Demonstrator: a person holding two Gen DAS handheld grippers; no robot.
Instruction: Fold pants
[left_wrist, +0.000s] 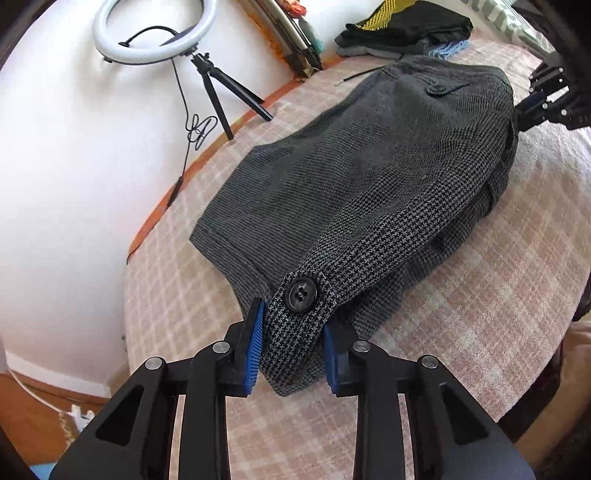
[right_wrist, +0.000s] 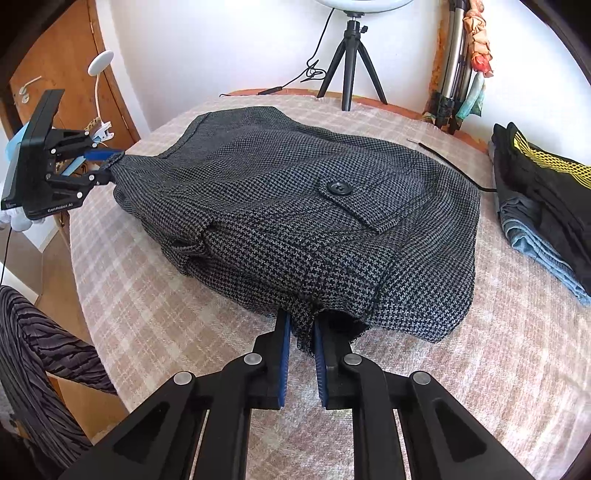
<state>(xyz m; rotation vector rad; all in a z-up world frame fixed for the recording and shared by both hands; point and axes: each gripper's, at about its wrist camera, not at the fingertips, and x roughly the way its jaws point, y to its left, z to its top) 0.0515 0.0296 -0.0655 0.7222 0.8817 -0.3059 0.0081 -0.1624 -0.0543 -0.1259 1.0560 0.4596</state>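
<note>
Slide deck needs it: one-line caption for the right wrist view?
Right tool pinches the checked pants' near edge; left tool grips the far corner on the plaid-covered table.

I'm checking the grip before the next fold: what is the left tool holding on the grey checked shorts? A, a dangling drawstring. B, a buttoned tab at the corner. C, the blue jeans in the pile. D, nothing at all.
B: the left tool pinches the shorts at the tab with the black button.

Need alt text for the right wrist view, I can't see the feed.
The right gripper pinches the near edge of grey houndstooth pants on a checked tablecloth. The left gripper grips their far left corner; folded clothes lie right.
</note>
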